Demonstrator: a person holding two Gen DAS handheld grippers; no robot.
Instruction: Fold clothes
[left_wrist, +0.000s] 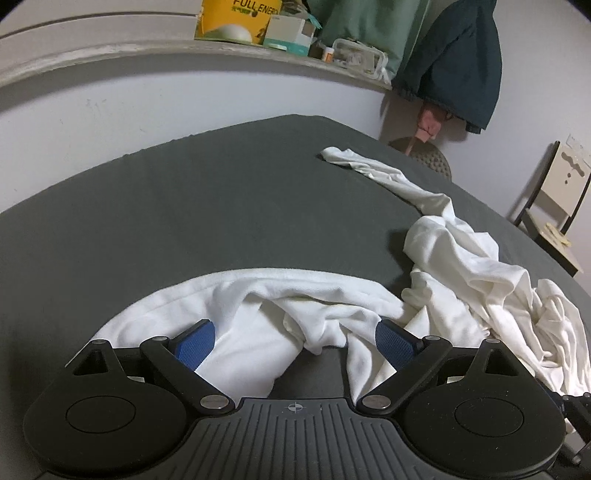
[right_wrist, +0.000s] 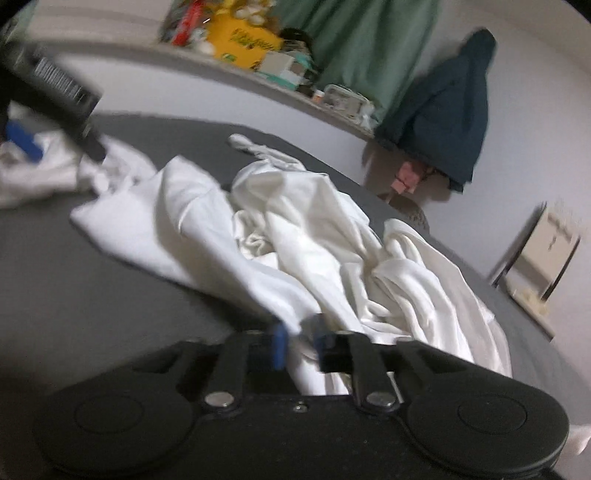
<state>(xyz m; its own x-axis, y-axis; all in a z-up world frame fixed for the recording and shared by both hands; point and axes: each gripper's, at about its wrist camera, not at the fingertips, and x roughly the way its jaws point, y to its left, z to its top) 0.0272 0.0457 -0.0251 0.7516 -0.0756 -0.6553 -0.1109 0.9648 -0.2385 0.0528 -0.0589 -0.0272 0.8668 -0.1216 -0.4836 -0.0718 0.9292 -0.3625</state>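
Observation:
A crumpled white garment lies on the dark grey bed, one sleeve stretched toward the far edge. In the left wrist view my left gripper stands wide open over the garment's near hem, which bunches between the blue pads without being pressed. In the right wrist view, which is blurred, the same garment spreads ahead. My right gripper is shut on a fold of its near edge, with white cloth pinched between the pads. The left gripper shows at the upper left of that view.
A wall shelf behind the bed carries a yellow box and small boxes. A green curtain and a dark blue jacket hang at the back right. A chair stands beyond the bed's right edge.

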